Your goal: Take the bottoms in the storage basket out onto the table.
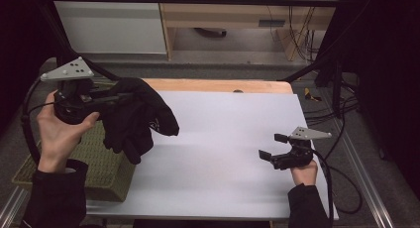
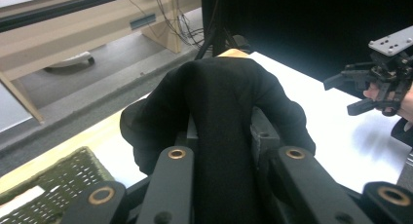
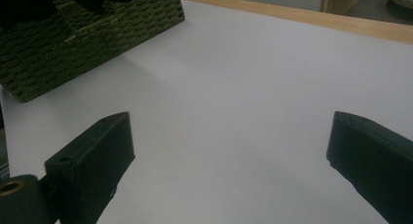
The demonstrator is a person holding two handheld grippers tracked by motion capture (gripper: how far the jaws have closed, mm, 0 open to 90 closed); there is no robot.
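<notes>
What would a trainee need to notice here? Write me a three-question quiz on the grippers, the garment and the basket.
1. True or false: the right gripper grips the black garment.
2. The woven basket sits at which side of the white table top: A) person's left, B) person's right, C) far edge?
3. Fill in: the garment hangs from the ___ gripper, above the table.

Key:
1. False; its jaws stand open with nothing between them.
2. A.
3. left.
</notes>
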